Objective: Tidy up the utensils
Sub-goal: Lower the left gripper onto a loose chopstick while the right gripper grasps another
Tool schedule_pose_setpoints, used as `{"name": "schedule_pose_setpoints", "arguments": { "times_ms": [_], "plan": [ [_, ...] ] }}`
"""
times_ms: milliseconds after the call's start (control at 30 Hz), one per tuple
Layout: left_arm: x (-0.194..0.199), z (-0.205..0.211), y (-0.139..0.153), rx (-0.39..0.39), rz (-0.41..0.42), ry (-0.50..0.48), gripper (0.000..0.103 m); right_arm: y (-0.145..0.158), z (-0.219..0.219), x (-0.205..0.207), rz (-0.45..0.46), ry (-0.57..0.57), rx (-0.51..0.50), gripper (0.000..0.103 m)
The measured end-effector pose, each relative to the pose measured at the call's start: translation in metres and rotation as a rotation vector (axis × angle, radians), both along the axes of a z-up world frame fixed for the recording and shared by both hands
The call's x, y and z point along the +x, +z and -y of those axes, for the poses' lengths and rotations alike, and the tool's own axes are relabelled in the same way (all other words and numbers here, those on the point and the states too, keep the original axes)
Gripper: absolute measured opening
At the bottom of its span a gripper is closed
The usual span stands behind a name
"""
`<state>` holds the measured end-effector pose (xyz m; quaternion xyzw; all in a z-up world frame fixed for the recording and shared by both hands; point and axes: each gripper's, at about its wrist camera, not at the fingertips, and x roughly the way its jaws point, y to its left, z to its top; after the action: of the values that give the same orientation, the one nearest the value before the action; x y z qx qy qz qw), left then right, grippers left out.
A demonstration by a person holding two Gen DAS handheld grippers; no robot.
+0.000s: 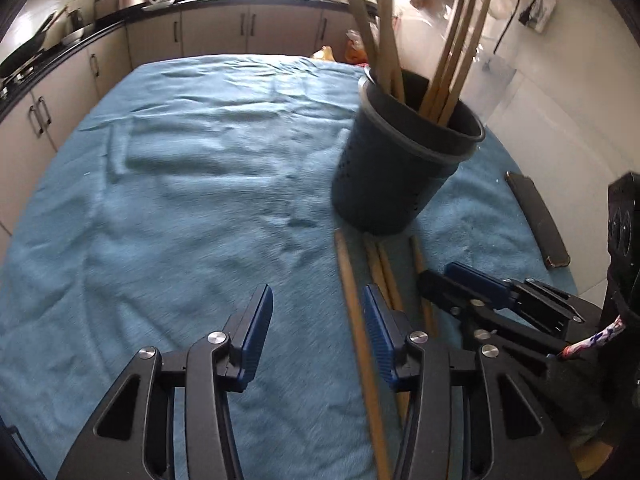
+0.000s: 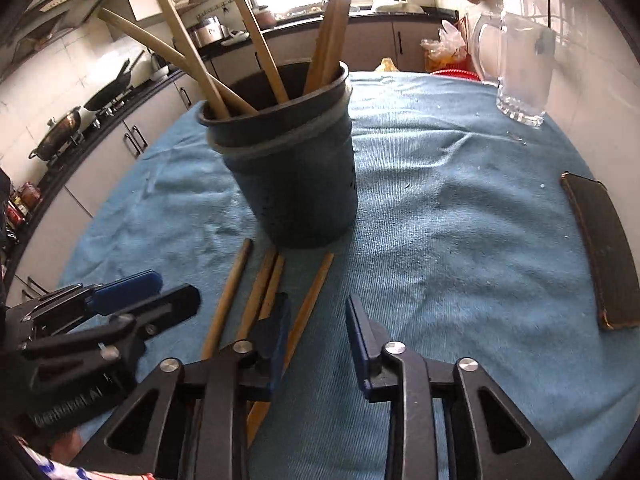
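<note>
At the bottom of the left wrist view, the left gripper (image 1: 318,322) has its jaws partly open over the blue cloth (image 1: 192,208), gripping nothing. In the right wrist view's lower middle, the right gripper (image 2: 318,330) has its jaws narrowly parted and empty. Just beyond lie 4 wooden utensil handles (image 2: 260,292) on the cloth-covered counter. Behind them stands the dark utensil holder (image 2: 292,184), holding more wooden utensils (image 2: 332,40). At upper right is a glass pitcher (image 2: 520,76).
</note>
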<state>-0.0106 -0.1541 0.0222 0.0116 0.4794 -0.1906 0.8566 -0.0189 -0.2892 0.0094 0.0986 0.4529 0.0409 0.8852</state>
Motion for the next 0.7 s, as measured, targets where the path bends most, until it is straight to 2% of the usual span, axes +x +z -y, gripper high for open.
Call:
{"name": "schedule_pose_setpoints", "arguments": {
  "times_ms": [100, 133, 200, 233, 467, 633, 700],
  "plan": [
    [0.01, 0.013, -0.012, 0.029, -0.024, -0.013, 0.032, -0.001, -0.001, 0.006, 0.007, -0.003, -0.019, 0.023],
    [0.01, 0.015, -0.01, 0.036, -0.008, -0.009, 0.029, -0.002, -0.001, 0.009, 0.006, -0.003, -0.027, 0.021],
    [0.013, 0.017, -0.011, 0.055, -0.007, -0.005, 0.01, -0.002, -0.001, 0.01, 0.0, -0.008, -0.041, 0.011],
    [0.014, 0.014, -0.012, 0.056, -0.015, 0.004, 0.009, -0.002, 0.0, 0.01, -0.003, -0.007, -0.038, 0.011],
    [0.006, -0.016, -0.01, 0.034, -0.072, 0.008, 0.007, -0.001, 0.022, -0.013, -0.053, 0.024, -0.072, 0.008],
    [0.004, -0.024, -0.007, 0.033, -0.118, 0.016, 0.008, 0.001, 0.03, -0.026, -0.085, 0.04, -0.106, 0.012],
    [0.007, -0.026, -0.005, 0.049, -0.121, 0.02, 0.015, 0.001, 0.031, -0.025, -0.097, 0.04, -0.122, 0.012]
  ]
}}
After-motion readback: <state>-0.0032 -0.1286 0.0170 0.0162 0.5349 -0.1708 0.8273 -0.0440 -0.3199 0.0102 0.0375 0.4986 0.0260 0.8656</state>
